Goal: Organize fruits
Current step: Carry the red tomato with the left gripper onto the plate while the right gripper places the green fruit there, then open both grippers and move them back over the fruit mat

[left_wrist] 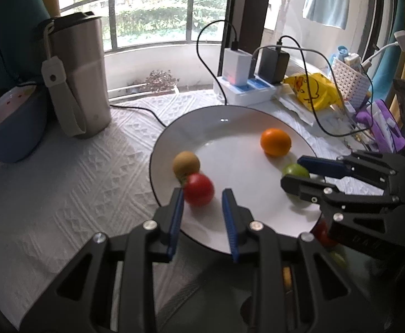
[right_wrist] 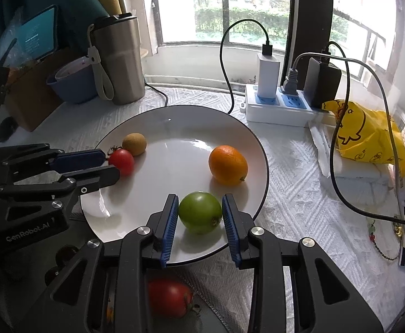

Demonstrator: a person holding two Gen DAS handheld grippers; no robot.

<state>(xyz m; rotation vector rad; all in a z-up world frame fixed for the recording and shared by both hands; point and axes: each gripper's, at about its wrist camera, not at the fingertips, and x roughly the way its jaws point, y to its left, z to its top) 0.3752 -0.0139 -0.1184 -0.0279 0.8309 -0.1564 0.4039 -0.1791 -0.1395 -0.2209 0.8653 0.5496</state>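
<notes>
A white plate [left_wrist: 230,127] [right_wrist: 174,122] holds a small red tomato [left_wrist: 198,189] [right_wrist: 121,161], a brown kiwi-like fruit [left_wrist: 186,164] [right_wrist: 134,144], an orange [left_wrist: 275,142] [right_wrist: 228,164] and a green fruit [left_wrist: 295,170] [right_wrist: 200,212]. My left gripper [left_wrist: 202,197] [right_wrist: 110,163] is open, its pads either side of the red tomato with a gap on the right. My right gripper [right_wrist: 200,202] [left_wrist: 291,170] is open around the green fruit, the pads close to it. A larger red tomato [right_wrist: 170,297] lies off the plate, below my right gripper.
A steel tumbler [left_wrist: 80,75] [right_wrist: 120,58] and a blue bowl [left_wrist: 10,122] [right_wrist: 73,83] stand at the back left. A power strip [right_wrist: 277,105] with chargers and cables, a yellow bag [right_wrist: 369,138] and a white basket [left_wrist: 349,80] crowd the right.
</notes>
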